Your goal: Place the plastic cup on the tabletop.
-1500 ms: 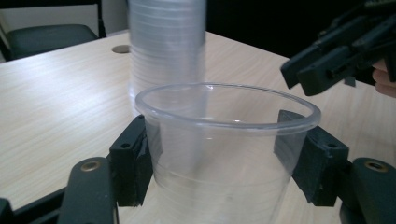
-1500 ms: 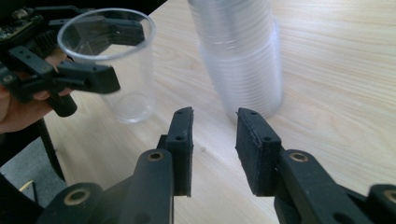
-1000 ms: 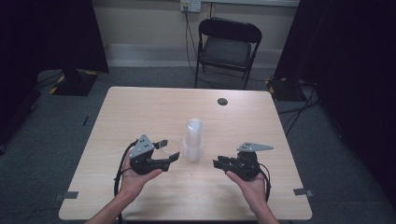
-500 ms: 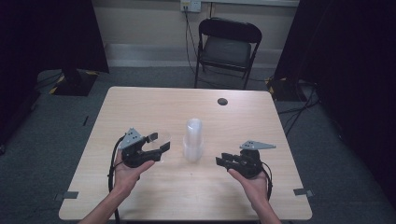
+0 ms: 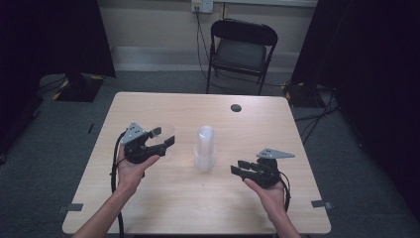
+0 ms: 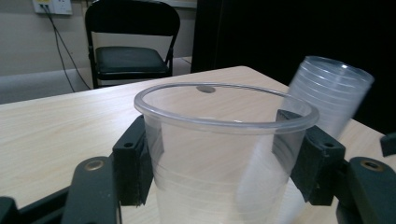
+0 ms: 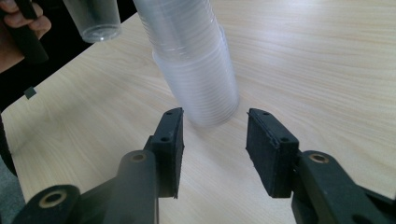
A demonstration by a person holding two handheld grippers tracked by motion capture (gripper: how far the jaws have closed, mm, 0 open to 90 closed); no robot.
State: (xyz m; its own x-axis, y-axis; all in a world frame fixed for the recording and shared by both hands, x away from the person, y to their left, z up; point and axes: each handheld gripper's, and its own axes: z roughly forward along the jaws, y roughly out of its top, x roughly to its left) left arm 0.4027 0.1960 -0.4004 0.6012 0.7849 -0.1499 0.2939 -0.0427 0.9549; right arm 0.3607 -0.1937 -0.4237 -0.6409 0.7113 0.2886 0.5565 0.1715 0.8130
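Black and two-jawed, the left gripper (image 5: 161, 143) is hanging above the left half of the pale wooden table (image 5: 148, 106), carried on a forearm that is reaching in from the bottom edge and slanting up toward the middle. Its jaws are pointing right, toward the table's centre, and are pressing on opposite sides of a single clear plastic cup (image 6: 224, 154), just under the rim. That cup is standing upright between the pads, mouth up and long axis vertical, and in the right gripper view its base is hanging clear of the wood (image 7: 95, 18). Near the middle of the table a tall stack of nested clear plastic cups (image 5: 205, 148) is sitting on its wider end, long axis vertical. At the right, the right gripper (image 5: 239, 170) is being held low over the table, palm under it, pointing left at the foot of the stack. Its jaws are standing apart with nothing between them, and the stack's base is lying just beyond their tips (image 7: 201, 84)
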